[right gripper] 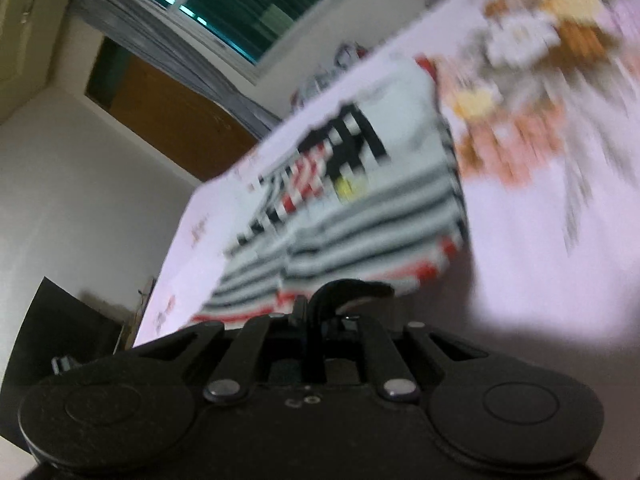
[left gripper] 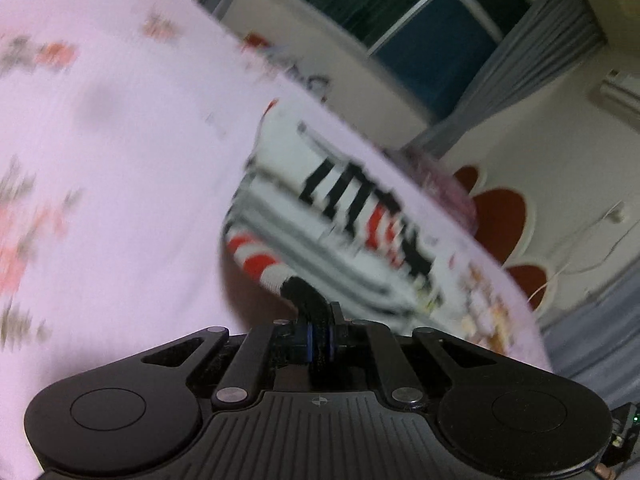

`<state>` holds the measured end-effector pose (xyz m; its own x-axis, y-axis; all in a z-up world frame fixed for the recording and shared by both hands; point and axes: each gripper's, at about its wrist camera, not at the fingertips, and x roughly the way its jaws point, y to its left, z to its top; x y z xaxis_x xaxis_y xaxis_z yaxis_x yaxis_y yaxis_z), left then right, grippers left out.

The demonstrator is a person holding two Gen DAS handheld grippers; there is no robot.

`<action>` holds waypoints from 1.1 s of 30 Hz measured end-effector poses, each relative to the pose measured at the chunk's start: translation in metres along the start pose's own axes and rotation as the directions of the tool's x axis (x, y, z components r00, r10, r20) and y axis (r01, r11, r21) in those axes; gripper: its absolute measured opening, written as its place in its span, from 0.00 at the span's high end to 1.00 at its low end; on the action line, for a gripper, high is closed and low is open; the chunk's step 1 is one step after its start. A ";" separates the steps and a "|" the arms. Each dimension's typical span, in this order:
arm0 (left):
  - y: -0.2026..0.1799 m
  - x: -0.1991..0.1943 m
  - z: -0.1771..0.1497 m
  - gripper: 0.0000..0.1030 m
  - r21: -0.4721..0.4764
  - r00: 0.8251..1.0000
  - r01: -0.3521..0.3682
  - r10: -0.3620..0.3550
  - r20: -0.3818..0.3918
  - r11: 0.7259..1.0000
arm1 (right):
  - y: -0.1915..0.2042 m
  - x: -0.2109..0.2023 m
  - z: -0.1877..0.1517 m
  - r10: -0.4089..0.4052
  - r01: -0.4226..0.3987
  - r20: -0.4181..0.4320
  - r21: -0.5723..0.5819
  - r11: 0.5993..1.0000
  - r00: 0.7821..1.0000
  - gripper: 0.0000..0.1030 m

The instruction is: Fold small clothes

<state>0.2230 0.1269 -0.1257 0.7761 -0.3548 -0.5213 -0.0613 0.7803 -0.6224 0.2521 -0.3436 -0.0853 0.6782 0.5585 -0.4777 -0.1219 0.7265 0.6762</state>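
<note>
A small white garment point(left gripper: 344, 216) with grey stripes, black lettering and a red-and-white striped hem lies on a pink floral tablecloth point(left gripper: 120, 168). My left gripper point(left gripper: 298, 286) is shut on the hem at the garment's near left corner, which is lifted off the cloth. In the right wrist view the same garment point(right gripper: 360, 216) stretches away from me. My right gripper point(right gripper: 348, 288) is shut on the red-and-white hem at its near edge. Both views are blurred by motion, and the pinched fabric is hidden between the fingers.
The tablecloth point(right gripper: 552, 240) covers the whole table. Beyond it are a window point(left gripper: 420, 20) with grey curtains point(left gripper: 520, 80), a white wall with red shapes point(left gripper: 500, 212), a brown door point(right gripper: 172, 120) and a black object point(right gripper: 60, 320) at the left.
</note>
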 end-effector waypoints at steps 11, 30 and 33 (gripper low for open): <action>-0.051 0.076 0.139 0.94 0.055 0.993 0.075 -0.080 0.086 0.996 | 0.028 0.052 0.143 0.010 -0.008 0.113 -0.023 1.000 0.994 0.94; -0.009 0.298 0.205 0.76 0.030 0.988 0.033 -0.028 -0.151 0.999 | -0.080 0.240 0.229 -0.218 0.230 -0.086 0.166 0.959 0.972 0.87; -0.004 0.303 0.210 0.21 0.006 0.996 0.040 -0.039 -0.081 0.999 | -0.085 0.249 0.238 -0.244 0.247 -0.039 0.165 0.955 0.969 0.76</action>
<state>0.5900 0.1240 -0.1588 0.7243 -0.4260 -0.5422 -0.0261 0.7688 -0.6390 0.6032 -0.3614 -0.1279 0.6583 0.3800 -0.6497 0.1705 0.7655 0.6205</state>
